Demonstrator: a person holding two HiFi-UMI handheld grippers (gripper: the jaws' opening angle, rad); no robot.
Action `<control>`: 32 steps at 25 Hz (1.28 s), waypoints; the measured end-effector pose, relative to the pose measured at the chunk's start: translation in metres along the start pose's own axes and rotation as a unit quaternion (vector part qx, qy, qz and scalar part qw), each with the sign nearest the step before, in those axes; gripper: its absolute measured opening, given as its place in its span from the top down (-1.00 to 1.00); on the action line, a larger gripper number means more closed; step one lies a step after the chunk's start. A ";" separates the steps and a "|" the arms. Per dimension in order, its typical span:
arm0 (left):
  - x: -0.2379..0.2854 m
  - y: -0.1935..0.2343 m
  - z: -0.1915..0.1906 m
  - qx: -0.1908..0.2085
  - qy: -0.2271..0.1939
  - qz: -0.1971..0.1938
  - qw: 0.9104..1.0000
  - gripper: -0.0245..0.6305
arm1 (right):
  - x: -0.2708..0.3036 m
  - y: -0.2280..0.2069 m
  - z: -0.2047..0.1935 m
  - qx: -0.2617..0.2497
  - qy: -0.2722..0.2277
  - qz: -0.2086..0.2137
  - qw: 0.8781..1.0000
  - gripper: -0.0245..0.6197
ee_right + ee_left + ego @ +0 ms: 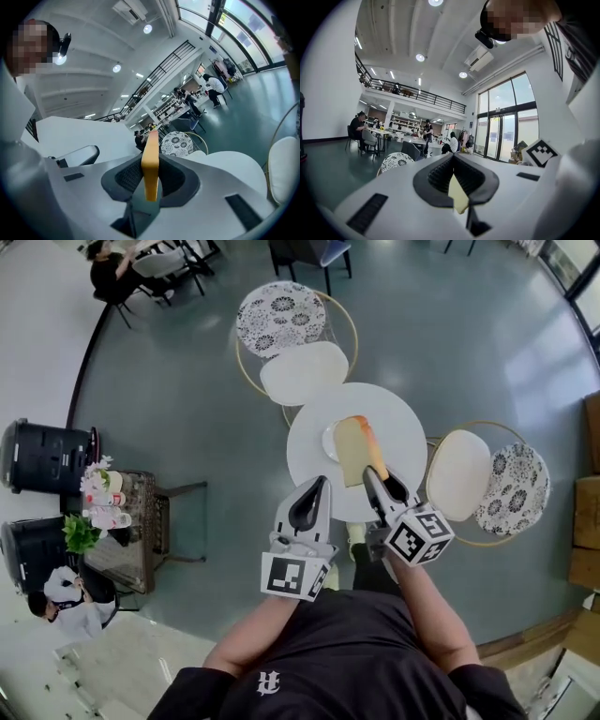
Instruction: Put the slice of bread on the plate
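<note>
- The slice of bread (354, 448) sits clamped in the right gripper (370, 472). It extends out from the jaws over the round white table (405, 432).
- In the right gripper view, the bread (150, 183) stands edge-on between the two dark pads, orange crust facing the camera. The jaws are parted only by the slice's thickness.
- In the head view, the slice overlaps the right part of the small white plate (327, 441). Contact with the plate cannot be determined.
- The left gripper (322, 482) is just beside the near left corner of the bread, jaw tips together. A pale yellow wedge shows behind the tips in its own view and cannot be identified.
- The table rim is near both grippers. One white-seated chair (305, 371) stands at the far edge and another (459, 474) at the right edge. Bare floor (187, 381) surrounds them.
</note>
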State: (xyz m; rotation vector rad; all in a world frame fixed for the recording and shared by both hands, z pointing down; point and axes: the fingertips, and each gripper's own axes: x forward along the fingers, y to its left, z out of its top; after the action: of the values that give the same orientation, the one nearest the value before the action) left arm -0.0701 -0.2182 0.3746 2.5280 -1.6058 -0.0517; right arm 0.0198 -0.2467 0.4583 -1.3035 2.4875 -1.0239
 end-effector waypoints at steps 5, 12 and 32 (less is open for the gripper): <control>0.034 0.019 -0.029 -0.010 0.025 0.015 1.000 0.92 | 0.043 -0.056 -0.026 0.049 0.020 -0.014 0.998 0.65; 0.063 0.042 -0.071 -0.022 0.059 0.024 0.998 0.91 | 0.085 -0.114 -0.074 0.120 0.038 -0.041 0.991 0.65; 0.069 0.053 -0.132 -0.024 0.118 0.040 0.992 0.92 | 0.142 -0.208 -0.170 0.245 0.045 -0.108 0.962 0.65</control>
State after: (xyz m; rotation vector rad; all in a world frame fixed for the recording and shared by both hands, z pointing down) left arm -0.0736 -0.2889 0.5159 2.3297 -1.5883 0.2072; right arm 0.0001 -0.3523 0.7427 -1.3968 1.9786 -1.6496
